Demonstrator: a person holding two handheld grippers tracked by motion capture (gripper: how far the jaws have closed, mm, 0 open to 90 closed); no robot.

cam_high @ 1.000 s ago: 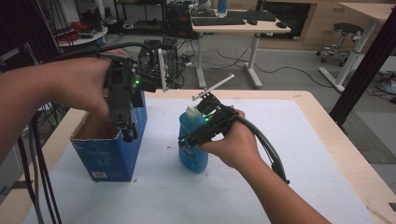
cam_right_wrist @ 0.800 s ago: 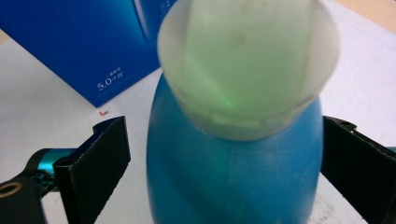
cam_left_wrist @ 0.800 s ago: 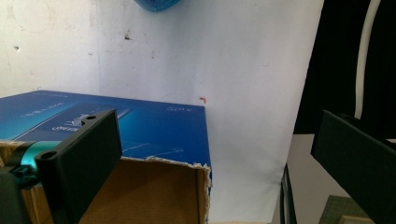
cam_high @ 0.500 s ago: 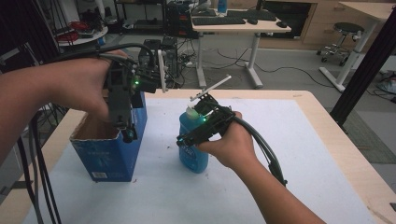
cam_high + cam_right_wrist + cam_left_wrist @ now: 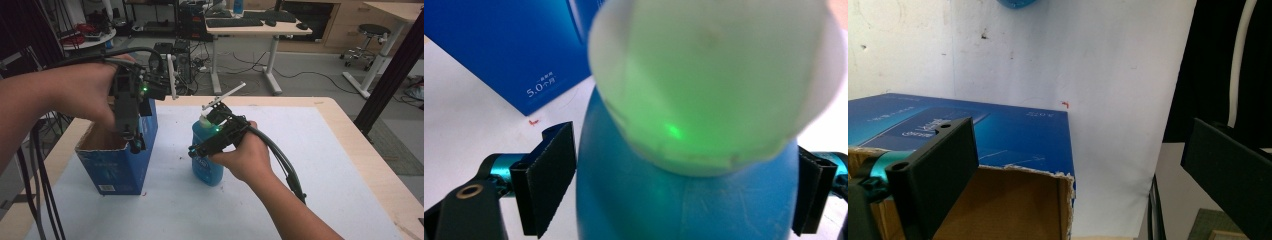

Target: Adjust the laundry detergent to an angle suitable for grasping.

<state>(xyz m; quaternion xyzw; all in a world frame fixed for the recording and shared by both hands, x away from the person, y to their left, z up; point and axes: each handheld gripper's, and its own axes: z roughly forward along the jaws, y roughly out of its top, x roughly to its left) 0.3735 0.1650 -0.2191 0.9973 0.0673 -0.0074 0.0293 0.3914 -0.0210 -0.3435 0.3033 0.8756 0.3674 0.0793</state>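
Your right hand-held gripper [image 5: 202,150] had just been closing on the blue bottle [image 5: 684,200] standing beside the open blue carton [image 5: 117,160] on the surface, your left hand-held gripper [image 5: 134,142] gaped over the carton, and the lift remained undone

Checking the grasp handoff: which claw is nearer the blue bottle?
Right. The right claw straddles the blue bottle, a pad on each side. The left claw hangs apart, over the blue box.

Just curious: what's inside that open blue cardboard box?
The blue cardboard box shows bare brown inner walls near its torn rim; its bottom is hidden by the walls and the left tongs.
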